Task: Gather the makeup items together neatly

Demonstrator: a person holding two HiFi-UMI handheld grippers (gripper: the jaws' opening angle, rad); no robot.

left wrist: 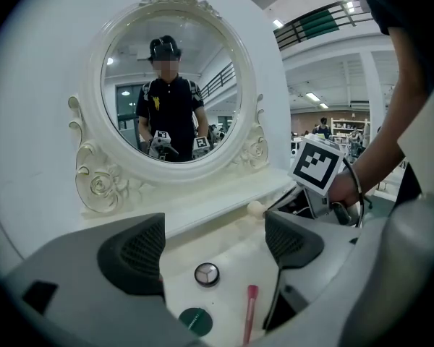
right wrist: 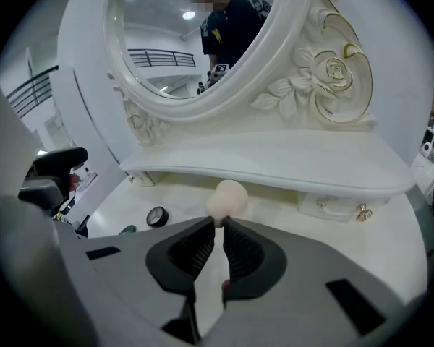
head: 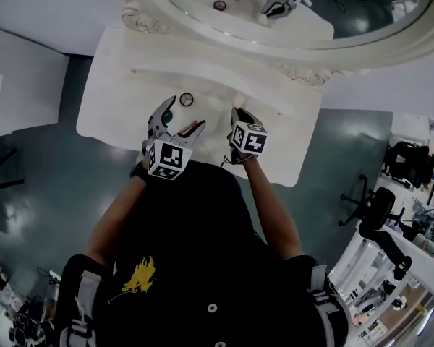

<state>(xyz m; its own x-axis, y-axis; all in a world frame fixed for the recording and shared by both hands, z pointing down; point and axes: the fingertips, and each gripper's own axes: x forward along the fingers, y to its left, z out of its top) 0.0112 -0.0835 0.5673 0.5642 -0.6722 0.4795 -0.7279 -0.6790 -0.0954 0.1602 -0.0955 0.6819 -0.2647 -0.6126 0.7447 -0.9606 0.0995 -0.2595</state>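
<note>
While the right gripper pinches a cream makeup sponge by its near end, jaws drawn almost together on it, the sponge's rounded head pokes out past the tips. It looks to be clear of the white vanity table. The left gripper hangs beside it, jaws spread wide, with nothing between the pads.

From the sponge, the rest of the makeup lies off to the person's left. A small round compact, a dark green disc and a pink stick sit close together but not touching, on the tabletop under the left gripper's open jaws. The stick's long axis runs roughly the way that gripper points, toward the mirror.

I'd judge the sponge must travel leftward and down to join them. The right hand carries it, though the left is nearer the group. What stands in the way is the left gripper itself, poised over the spot. The free patch seems to be on the stick's right side. Behind runs the shelf under the mirror, with a little drawer well back from the group.
</note>
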